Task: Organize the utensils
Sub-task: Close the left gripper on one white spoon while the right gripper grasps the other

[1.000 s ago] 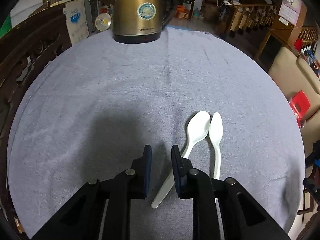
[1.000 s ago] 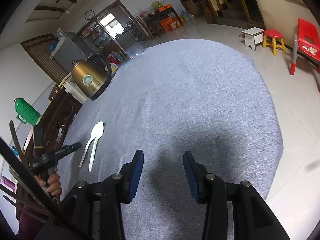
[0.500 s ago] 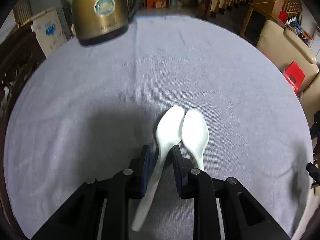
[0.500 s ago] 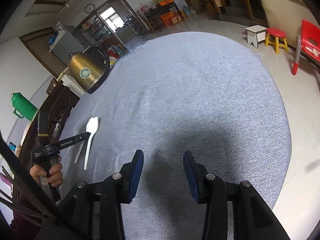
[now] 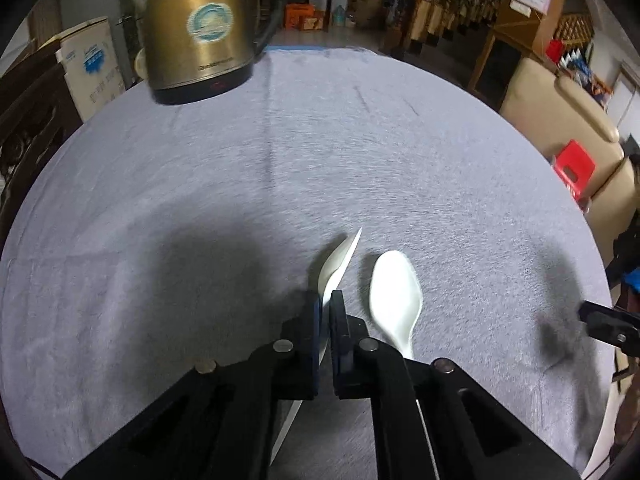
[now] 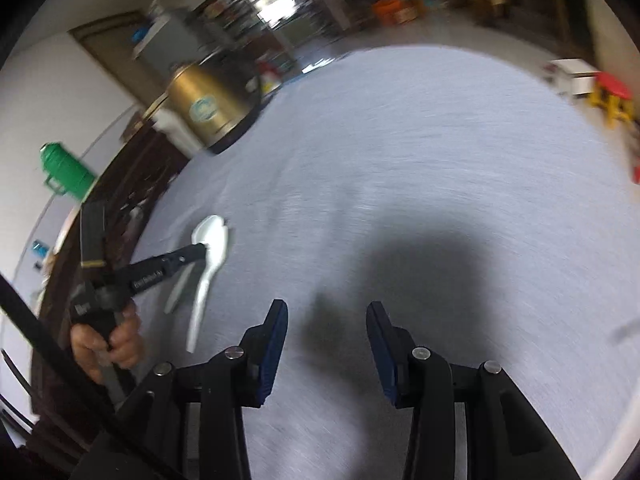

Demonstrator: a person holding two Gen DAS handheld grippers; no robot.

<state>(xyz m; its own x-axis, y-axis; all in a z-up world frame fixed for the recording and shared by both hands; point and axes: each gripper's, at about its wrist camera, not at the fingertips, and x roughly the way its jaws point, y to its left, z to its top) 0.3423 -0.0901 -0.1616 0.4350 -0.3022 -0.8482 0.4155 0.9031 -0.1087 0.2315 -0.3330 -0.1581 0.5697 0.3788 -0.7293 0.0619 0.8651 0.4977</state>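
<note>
Two white plastic spoons lie near the front of the grey-clothed round table (image 5: 200, 180). My left gripper (image 5: 326, 300) is shut on the neck of the left spoon (image 5: 338, 260), which stands tilted on its edge with its bowl sticking out ahead of the pads. The other spoon (image 5: 394, 300) lies flat just to the right, untouched. In the right wrist view the left gripper (image 6: 202, 250) sits over both spoons (image 6: 212, 236) at the left. My right gripper (image 6: 328, 312) hovers open over bare cloth with nothing between its fingers.
A brass electric kettle (image 5: 200, 28) stands at the table's far edge. A dark wooden chair (image 5: 28, 120) is at the left, a beige sofa (image 5: 560, 112) and red stool (image 5: 574, 168) at the right. A green flask (image 6: 66, 170) stands beyond the table.
My left gripper moved forward over the left spoon and shut on it, tipping it onto its edge. My right gripper swung left toward the spoons, staying open.
</note>
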